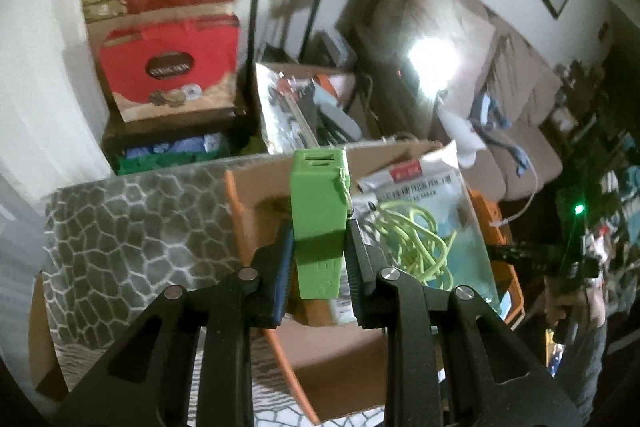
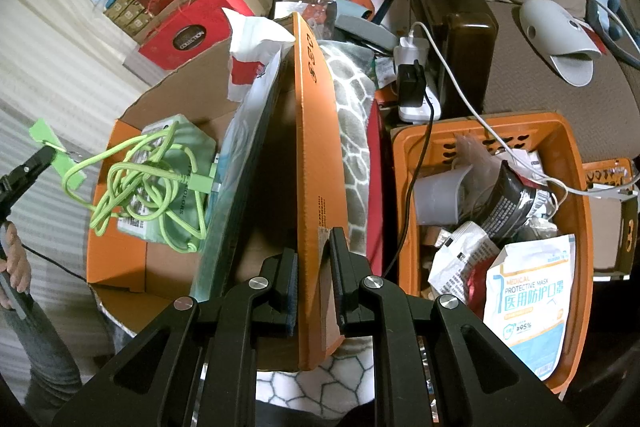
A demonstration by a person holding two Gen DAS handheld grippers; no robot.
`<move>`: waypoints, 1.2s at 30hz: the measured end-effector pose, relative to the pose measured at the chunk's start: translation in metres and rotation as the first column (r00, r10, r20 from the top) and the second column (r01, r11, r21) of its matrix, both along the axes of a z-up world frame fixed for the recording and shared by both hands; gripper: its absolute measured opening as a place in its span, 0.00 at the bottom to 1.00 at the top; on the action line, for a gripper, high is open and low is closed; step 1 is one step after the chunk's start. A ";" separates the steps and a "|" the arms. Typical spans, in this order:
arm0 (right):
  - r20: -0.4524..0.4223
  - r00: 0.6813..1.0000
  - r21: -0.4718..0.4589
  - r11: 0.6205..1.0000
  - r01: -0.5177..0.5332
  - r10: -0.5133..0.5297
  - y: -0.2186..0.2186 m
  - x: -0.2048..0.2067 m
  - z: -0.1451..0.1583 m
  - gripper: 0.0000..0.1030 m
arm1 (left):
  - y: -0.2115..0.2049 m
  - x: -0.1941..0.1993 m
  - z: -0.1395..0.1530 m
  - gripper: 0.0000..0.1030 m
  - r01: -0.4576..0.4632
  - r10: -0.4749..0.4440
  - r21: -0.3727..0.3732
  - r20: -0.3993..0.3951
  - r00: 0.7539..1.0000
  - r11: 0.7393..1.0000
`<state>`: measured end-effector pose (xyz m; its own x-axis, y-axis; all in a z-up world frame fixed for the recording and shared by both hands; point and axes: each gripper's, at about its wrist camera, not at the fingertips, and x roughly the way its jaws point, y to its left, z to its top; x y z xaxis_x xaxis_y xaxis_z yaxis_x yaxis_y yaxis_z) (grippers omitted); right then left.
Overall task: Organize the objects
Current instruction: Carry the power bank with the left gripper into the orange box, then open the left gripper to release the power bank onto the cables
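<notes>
My left gripper [image 1: 318, 239] is shut on a green power bank [image 1: 319, 211] and holds it upright above an open cardboard box [image 1: 256, 211]. A tangled green cable [image 1: 416, 247] lies in the box on a mask packet [image 1: 432, 187]. My right gripper [image 2: 314, 263] is shut on the box's upright orange flap [image 2: 316, 147]. In the right wrist view the left gripper [image 2: 38, 157] holds the power bank [image 2: 50, 143] at the far left, beside the green cable [image 2: 144, 183] in the box [image 2: 120, 259].
An orange basket [image 2: 576, 163] with mask packets, a grey cup and wrappers stands right of the box. A patterned grey blanket [image 1: 132, 227] lies left of the box. Red gift boxes [image 1: 176, 67] stack behind. A power strip [image 2: 412, 87] and sofa [image 1: 500, 87] lie beyond.
</notes>
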<state>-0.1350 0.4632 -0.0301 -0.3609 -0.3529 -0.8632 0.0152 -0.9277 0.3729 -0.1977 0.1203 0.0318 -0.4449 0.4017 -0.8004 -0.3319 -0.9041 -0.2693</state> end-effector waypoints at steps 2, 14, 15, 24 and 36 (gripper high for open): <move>0.000 1.000 0.001 1.000 0.000 0.000 0.000 0.000 0.000 0.12 | 0.012 0.000 -0.006 0.22 0.022 -0.021 -0.014 0.021 1.000 1.000; 0.000 1.000 -0.001 1.000 -0.001 0.001 0.001 0.001 0.000 0.12 | 0.062 -0.010 -0.037 0.22 0.072 -0.067 -0.059 0.093 0.993 0.996; 0.000 1.000 -0.001 1.000 0.000 0.000 0.000 0.000 0.000 0.12 | 0.065 -0.011 -0.038 0.22 0.072 -0.065 -0.065 0.101 0.993 0.995; 0.001 1.000 -0.003 1.000 0.002 -0.002 -0.001 0.000 0.001 0.13 | 0.059 -0.020 -0.035 0.51 0.027 -0.022 -0.042 0.099 0.995 0.999; 0.002 1.000 0.001 1.000 0.001 -0.001 -0.001 -0.001 0.000 0.13 | 0.026 -0.012 -0.006 0.97 -0.062 0.061 -0.090 -0.012 0.998 0.994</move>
<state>-0.1357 0.4624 -0.0297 -0.3598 -0.3516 -0.8642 0.0140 -0.9282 0.3718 -0.2102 0.1460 0.0254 -0.4736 0.2995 -0.8283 -0.2772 -0.9433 -0.1826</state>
